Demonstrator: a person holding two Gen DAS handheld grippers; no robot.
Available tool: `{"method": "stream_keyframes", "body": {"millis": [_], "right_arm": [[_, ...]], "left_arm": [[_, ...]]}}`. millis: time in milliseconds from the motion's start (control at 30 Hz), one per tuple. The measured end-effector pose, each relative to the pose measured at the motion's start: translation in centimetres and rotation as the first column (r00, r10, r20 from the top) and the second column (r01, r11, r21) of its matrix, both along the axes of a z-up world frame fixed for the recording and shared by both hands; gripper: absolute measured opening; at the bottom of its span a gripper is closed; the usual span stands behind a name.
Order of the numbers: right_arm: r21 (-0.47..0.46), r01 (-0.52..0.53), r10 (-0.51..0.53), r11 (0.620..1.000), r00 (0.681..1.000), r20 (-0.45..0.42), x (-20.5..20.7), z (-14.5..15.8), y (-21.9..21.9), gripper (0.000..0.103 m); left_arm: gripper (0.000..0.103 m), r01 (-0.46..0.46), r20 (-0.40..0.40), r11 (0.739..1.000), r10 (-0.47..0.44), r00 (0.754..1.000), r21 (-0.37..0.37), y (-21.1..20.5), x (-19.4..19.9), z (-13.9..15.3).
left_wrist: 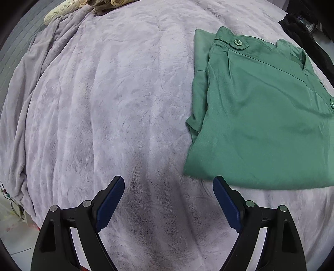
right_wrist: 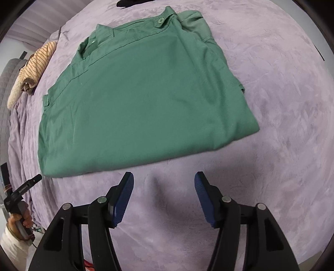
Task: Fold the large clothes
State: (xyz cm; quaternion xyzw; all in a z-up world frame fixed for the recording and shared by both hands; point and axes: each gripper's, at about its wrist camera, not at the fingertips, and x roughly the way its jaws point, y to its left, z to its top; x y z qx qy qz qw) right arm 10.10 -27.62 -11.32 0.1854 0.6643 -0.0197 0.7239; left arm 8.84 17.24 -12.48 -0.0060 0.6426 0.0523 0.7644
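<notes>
A green buttoned shirt [left_wrist: 258, 116] lies folded into a rectangle on the lilac plush bed cover [left_wrist: 117, 104]. In the left wrist view it fills the right half. My left gripper [left_wrist: 168, 181] hangs open over bare cover, just left of the shirt's near corner, touching nothing. In the right wrist view the same shirt [right_wrist: 144, 108] spreads across the middle, collar at the far end. My right gripper [right_wrist: 163, 177] is open above the cover just in front of the shirt's near edge, with nothing between its blue pads [right_wrist: 123, 200].
A striped tan garment [right_wrist: 35, 64] lies at the bed's left edge. A cream patterned cloth [left_wrist: 68, 8] sits at the far end and something black [left_wrist: 302, 35] at the far right. A hand holding the other gripper's handle [right_wrist: 18, 210] shows low left. The bed edge drops off at left.
</notes>
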Motion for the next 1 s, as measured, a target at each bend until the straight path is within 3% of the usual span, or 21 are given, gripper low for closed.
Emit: {"method": "stream_keyframes", "body": {"millis": [133, 467, 500, 533, 667, 1000], "right_arm": [[0.021, 0.0, 0.0, 1.0, 1.0, -0.003, -0.6, 0.4, 1.6, 0.075], [0.023, -0.043, 0.043, 0.999, 0.999, -0.002, -1.0, 1.0, 5.7, 0.082], [0.023, -0.044, 0.044, 0.999, 0.999, -0.002, -1.0, 1.0, 6.1, 0.082], [0.03, -0.045, 0.045, 0.999, 0.999, 0.003, -1.0, 1.1, 6.6, 0.082], [0.051, -0.057, 0.056, 0.997, 0.998, 0.017, -0.7, 1.1, 8.5, 0.084], [0.213, -0.124, 0.119, 0.969, 0.992, 0.033, -0.1, 0.6, 14.5, 0.085]], "left_arm": [[0.088, 0.033, 0.006, 0.999, -0.033, 0.999, 0.001, -0.4, -0.5, 0.8], [0.088, 0.057, -0.008, 0.998, -0.057, 0.998, -0.019, -0.8, -1.9, 0.5], [0.091, 0.055, -0.005, 0.998, -0.055, 0.998, -0.019, -0.7, -1.9, 0.5], [0.103, 0.053, -0.003, 0.998, -0.053, 0.999, -0.026, -0.6, -2.0, 0.5], [0.103, 0.042, 0.0, 0.998, -0.042, 0.999, -0.05, 0.3, -2.1, 0.1], [0.103, 0.021, -0.001, 0.998, -0.021, 1.0, -0.052, 2.5, 0.4, -0.5]]}}
